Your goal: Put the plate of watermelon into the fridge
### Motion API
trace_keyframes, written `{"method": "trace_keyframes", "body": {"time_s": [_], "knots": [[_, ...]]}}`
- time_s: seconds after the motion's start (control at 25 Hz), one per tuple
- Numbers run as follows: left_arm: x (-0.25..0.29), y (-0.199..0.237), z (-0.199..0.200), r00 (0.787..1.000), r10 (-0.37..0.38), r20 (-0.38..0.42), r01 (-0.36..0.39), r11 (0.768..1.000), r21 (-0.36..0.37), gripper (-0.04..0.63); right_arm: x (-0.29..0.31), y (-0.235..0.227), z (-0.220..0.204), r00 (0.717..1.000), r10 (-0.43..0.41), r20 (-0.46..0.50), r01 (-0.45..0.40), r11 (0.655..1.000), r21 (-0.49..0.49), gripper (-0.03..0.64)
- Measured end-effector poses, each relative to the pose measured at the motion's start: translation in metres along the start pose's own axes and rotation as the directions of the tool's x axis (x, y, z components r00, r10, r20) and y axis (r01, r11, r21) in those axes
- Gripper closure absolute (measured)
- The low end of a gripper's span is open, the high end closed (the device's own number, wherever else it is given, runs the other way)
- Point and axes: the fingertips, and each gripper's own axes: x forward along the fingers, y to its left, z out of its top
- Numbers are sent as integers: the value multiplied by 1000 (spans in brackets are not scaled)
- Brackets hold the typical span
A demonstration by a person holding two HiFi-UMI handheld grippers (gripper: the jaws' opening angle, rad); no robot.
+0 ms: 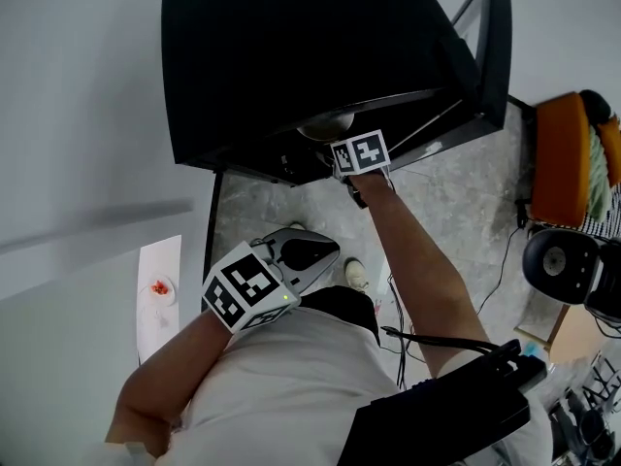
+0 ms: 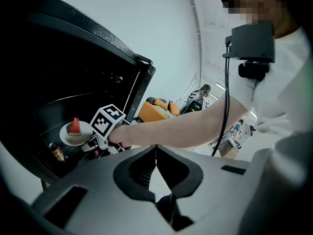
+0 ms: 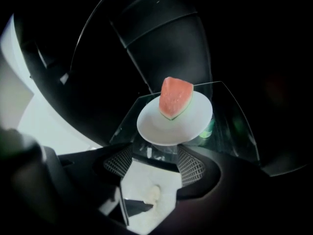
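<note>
Plate: white round plate (image 3: 152, 127) with a red watermelon wedge (image 3: 175, 98) sits on the glass shelf (image 3: 231, 115) inside the black fridge (image 1: 291, 56).
Right tongs: my right gripper (image 3: 154, 156) has its jaws apart, with the plate just beyond the pads and not gripped.
Left tongs: my left gripper (image 2: 156, 152) has its jaws together and is empty.
Progress: I judge the placing done; backing out and shutting the fridge door (image 1: 495, 47) remain.

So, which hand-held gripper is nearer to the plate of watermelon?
Right. The right hand-held gripper, jaws open, is just in front of the plate on the glass shelf. The left hand-held gripper is back by the person's body, outside the fridge.
</note>
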Motion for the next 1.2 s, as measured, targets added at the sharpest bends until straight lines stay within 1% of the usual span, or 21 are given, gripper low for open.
{"method": "trace_keyframes", "body": {"time_s": [0.12,0.28,0.44,0.68,0.88,1.08,1.2], "knots": [[0,-1,0,1000,4,7,-4,1000,-3,583,-2,0,-6,999,-14,-29,13,1000,-18,321],[-1,-6,1,1000,9,17,-9,1000,-7,583,-7,2,-10,999,-12,-30,11,1000,-21,321],[-1,-11,3,999,22,34,-21,1000,-10,583,-19,5,-12,999,-13,-30,12,999,-49,321],[-1,-36,3,997,44,65,-43,999,-19,583,-50,24,-27,999,8,-34,-11,996,-94,321],[13,-58,10,991,83,107,-79,996,-42,583,-88,31,-42,998,34,-51,-43,984,-170,333],[21,-92,10,979,134,151,-126,990,-66,583,-134,52,-69,994,85,-69,-100,965,-243,373],[22,-113,7,966,181,183,-165,982,-97,583,-161,63,-94,990,102,-94,-125,954,-273,427]]}}
